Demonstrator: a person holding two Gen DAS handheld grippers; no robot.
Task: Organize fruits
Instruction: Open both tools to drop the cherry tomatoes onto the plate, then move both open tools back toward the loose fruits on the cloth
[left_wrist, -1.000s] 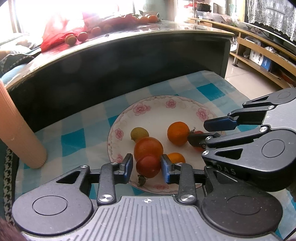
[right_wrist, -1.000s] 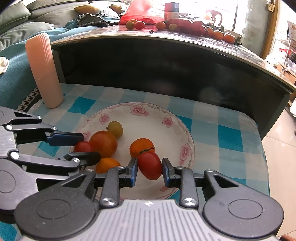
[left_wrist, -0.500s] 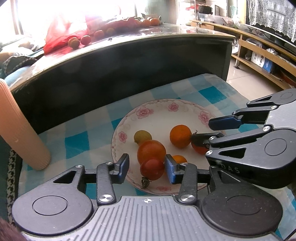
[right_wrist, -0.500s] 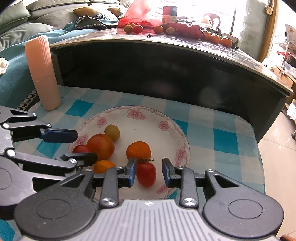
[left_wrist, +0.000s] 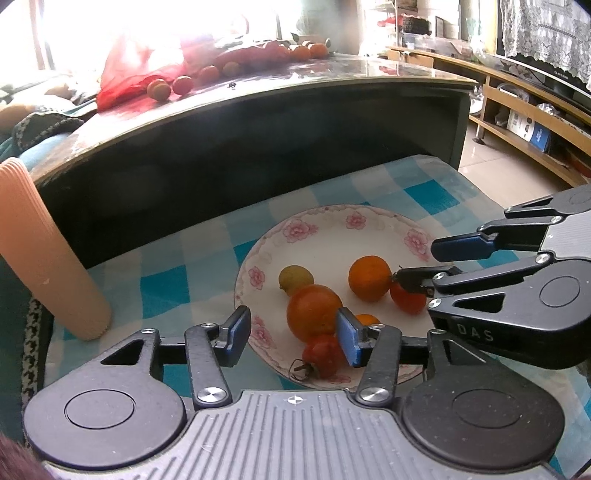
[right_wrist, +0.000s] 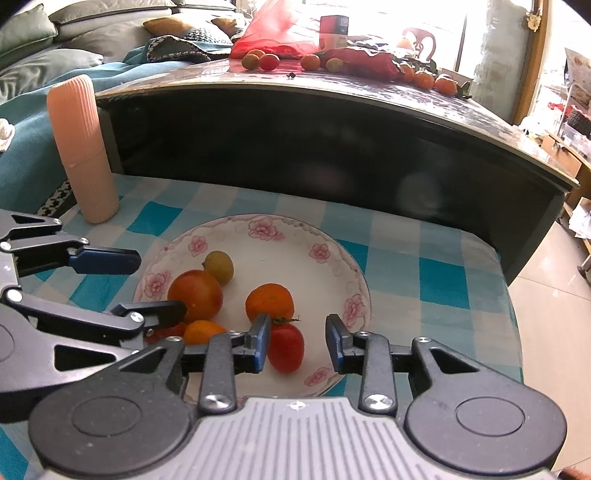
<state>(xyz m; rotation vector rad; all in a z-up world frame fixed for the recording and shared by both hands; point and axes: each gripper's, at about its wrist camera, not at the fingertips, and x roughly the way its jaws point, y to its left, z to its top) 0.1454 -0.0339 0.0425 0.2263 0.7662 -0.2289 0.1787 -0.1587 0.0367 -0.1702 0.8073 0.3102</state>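
While both grippers hung over the floral plate, their jaws were opening and neither one pressed on a fruit. The left gripper had a small red tomato lying between its fingers, close to the right-hand pad, near the plate's front rim. The right gripper had an oval red tomato between its fingers, beside the left-hand pad, also resting on the plate.

I think the risk was rolling. The tomatoes were smooth and round, and the plate was glossy and sloped to the middle, so a pad that brushed one while pulling away could push it against the big orange-red fruit or over the low rim. The dry stem of the left tomato could also catch on a pad.

The orange looked slightly dimpled, the small yellow-green fruit matte. The checked cloth seemed soft, and the ribbed peach-coloured cylinder stood upright beside the plate.
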